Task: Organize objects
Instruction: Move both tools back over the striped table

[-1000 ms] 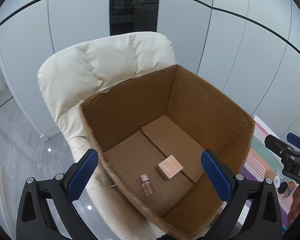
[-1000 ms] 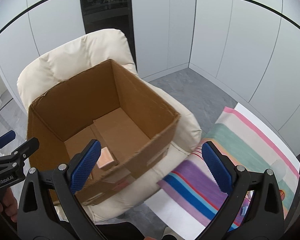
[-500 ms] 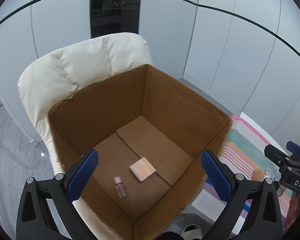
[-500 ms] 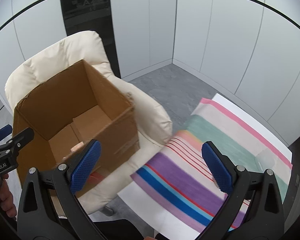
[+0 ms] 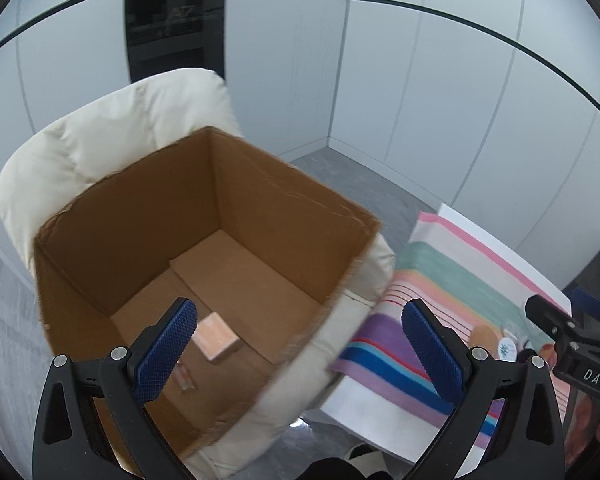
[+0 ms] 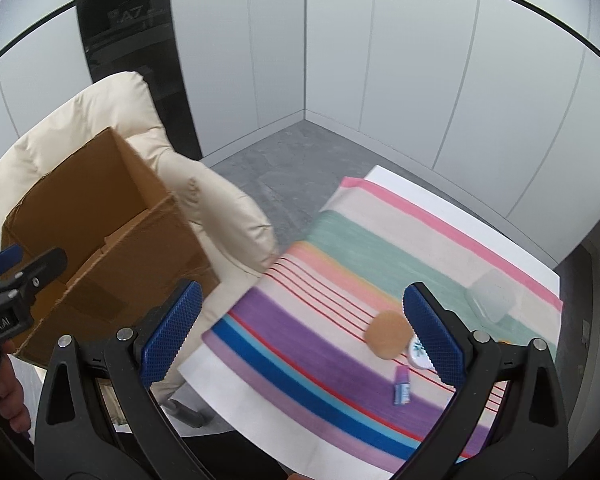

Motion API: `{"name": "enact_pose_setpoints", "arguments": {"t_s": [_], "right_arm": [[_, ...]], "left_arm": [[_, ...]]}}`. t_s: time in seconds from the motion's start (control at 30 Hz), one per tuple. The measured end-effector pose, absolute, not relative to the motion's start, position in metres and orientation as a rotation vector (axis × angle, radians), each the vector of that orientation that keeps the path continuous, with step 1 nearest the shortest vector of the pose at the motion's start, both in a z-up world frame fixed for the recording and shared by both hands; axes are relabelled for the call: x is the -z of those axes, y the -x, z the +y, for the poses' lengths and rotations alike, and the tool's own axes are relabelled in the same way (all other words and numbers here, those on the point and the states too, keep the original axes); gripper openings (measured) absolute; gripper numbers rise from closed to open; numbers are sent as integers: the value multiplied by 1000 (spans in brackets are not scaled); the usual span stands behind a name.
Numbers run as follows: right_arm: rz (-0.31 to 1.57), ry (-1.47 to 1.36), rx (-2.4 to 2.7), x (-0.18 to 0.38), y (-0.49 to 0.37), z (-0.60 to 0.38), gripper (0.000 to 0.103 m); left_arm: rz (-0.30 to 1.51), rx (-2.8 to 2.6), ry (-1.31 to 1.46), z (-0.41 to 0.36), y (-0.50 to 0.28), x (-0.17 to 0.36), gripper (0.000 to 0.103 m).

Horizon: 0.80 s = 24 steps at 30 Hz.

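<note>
Small bottle (image 5: 183, 376) half-hidden behind left hand-held gripper (image 5: 300, 354).

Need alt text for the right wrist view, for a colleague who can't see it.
Open, empty right gripper above a striped cloth holding a tan disc, a small purple tube and a clear container. At left, a cardboard box sits on a cream chair.
</note>
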State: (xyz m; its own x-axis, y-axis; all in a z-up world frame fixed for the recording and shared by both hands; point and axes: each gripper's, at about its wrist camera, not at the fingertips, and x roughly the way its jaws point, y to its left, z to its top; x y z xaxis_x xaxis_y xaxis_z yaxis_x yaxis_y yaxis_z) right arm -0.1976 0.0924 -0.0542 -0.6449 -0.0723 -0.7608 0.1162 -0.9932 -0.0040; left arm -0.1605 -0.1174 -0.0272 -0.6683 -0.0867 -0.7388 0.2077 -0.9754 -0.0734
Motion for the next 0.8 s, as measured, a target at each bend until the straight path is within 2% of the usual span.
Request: {"name": "enact_pose_setpoints", "arguments": {"t_s": [0.8], "right_arm": [[-18,-1390,2894,66,163,221,102]], "left_arm": [[157,2832,-1346,7,191,44,103]]}}
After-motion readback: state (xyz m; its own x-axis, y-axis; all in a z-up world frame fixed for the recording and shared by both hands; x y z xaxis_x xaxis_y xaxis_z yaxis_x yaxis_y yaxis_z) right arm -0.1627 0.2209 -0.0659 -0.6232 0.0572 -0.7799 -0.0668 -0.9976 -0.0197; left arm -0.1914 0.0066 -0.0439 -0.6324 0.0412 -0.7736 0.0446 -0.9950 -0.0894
